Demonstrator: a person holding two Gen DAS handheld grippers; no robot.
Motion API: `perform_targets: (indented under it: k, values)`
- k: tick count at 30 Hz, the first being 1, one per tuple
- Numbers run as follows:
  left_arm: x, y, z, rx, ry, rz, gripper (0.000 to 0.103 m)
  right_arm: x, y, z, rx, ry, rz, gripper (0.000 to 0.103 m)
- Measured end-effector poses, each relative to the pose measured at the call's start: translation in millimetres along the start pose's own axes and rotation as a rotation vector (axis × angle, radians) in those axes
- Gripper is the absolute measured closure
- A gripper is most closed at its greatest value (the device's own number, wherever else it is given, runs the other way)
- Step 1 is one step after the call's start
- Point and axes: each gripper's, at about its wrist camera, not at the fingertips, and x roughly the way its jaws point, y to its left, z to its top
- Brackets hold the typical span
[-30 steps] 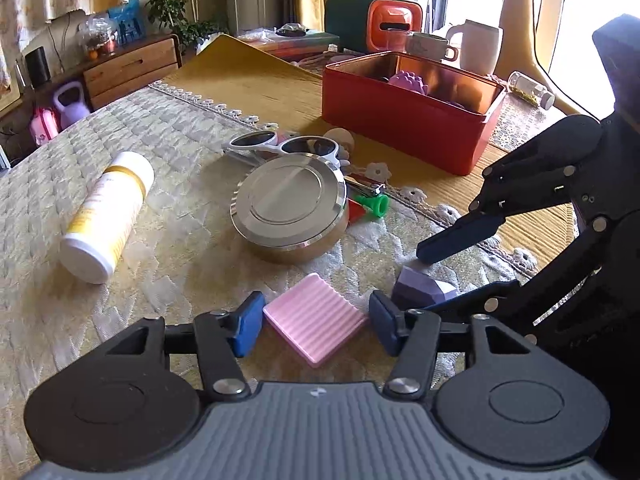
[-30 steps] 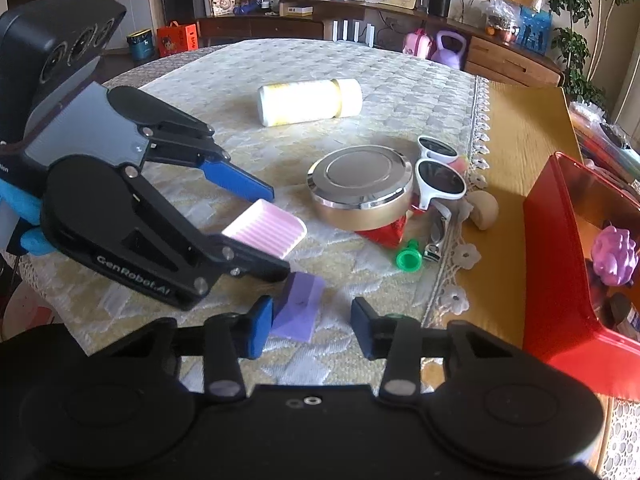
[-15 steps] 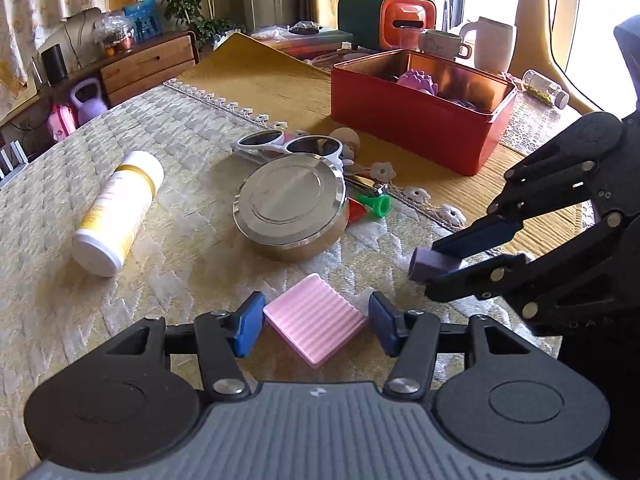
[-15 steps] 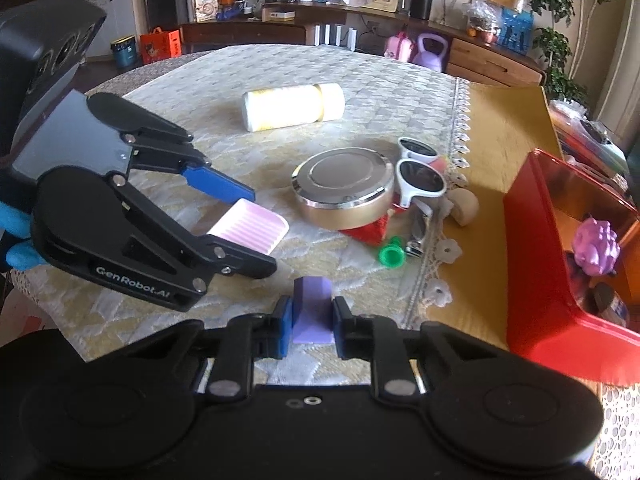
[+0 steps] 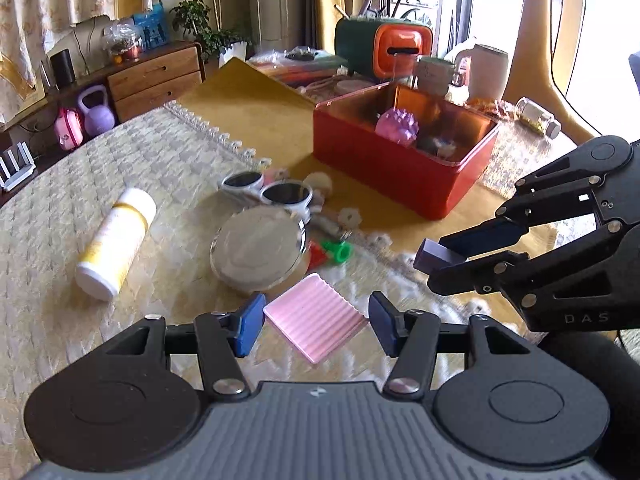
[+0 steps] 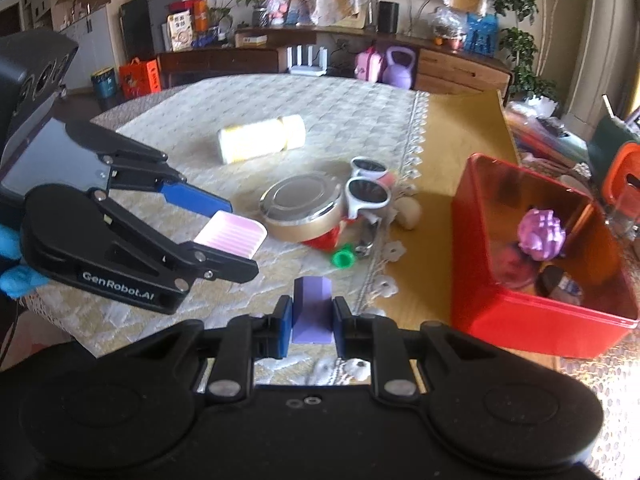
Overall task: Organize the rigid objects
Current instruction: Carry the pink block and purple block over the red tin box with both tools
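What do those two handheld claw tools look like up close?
Both grippers are black plastic linkages with silver rivets and blue-padded fingers. The left gripper carries white "GenRobot.AI" lettering; a blue glove shows behind it. The right gripper shows the letters "DAS".

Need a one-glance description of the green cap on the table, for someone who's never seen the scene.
Start at the red box, then go left across the bare wood to the lace edge of the tablecloth. There, just in front of the round metal tin and beside a red wrapper, lies the green cap. It is the only green thing in the clutter.
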Motion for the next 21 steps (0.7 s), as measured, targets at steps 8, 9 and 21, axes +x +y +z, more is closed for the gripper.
perform_targets:
  k: [8,9,21]
  values:
    - [-10,-18,30,-0.010,-0.032,-0.014,0.047,-27,-25,5,0.039,-0.029,-0.046,0.084]
    - [-10,-21,34,-0.010,-0.036,-0.016,0.047,-30,-28,6,0.041,-0.034,-0.056,0.084]
    - [0,-53,82,-0.012,-0.074,-0.025,0.047,-56,-84,13,0.121,-0.086,-0.160,0.083]
